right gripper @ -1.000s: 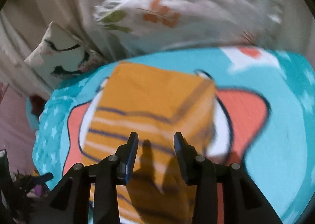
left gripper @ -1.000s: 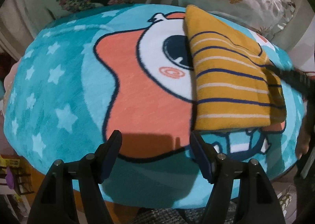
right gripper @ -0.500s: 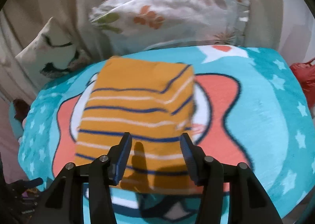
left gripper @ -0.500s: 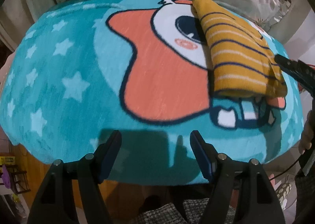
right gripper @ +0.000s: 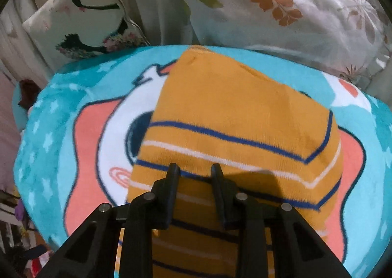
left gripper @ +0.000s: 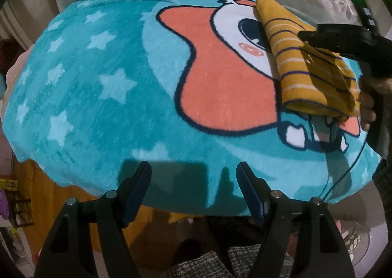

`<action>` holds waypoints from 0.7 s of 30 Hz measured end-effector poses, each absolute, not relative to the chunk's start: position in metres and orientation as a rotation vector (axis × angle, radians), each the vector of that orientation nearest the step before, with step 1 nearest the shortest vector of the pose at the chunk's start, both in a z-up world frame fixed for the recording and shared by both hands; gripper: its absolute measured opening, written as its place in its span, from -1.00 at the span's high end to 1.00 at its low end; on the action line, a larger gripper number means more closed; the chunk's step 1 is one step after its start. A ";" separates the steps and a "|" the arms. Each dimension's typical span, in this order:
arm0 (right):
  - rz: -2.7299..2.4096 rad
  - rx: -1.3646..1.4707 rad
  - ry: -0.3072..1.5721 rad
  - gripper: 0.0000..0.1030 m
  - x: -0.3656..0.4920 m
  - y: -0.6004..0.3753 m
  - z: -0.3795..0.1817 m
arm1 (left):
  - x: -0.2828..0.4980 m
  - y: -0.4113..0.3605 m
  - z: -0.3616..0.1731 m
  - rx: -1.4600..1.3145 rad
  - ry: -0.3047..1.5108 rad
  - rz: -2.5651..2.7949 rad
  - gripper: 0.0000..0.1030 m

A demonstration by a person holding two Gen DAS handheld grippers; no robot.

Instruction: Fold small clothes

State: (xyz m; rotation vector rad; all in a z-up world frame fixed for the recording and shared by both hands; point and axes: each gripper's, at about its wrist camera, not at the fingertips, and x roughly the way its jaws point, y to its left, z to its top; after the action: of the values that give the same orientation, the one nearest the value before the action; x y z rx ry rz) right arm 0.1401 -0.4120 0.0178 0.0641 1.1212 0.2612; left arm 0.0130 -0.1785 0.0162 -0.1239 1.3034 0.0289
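Pillows (right gripper: pixel 281 6) back the teal blanket (left gripper: pixel 103 87) where the folded striped garment (right gripper: pixel 232 126) lies; the right gripper (right gripper: pixel 194 170), fingers narrowed but empty, has moved over it while the open left gripper (left gripper: pixel 193 175) has retreated, suggesting folding is done.

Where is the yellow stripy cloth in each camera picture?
Left wrist view: the yellow striped cloth lies folded at the far right, under the right gripper.
Right wrist view: it fills the centre, beneath the gripper's fingers.
Shared landmark: the cartoon eye on the teal blanket, beside the cloth.
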 end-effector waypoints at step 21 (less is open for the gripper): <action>0.263 0.192 1.153 0.40 0.167 -0.522 -0.008 | 0.203 -0.309 -0.011 -0.040 1.278 -0.130 -0.45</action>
State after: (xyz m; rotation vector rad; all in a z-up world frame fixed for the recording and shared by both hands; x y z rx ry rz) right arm 0.1670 -0.5216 -0.0084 0.1922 1.1528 0.2630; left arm 0.2025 -0.3092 -0.0111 -0.0398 1.2778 -0.1300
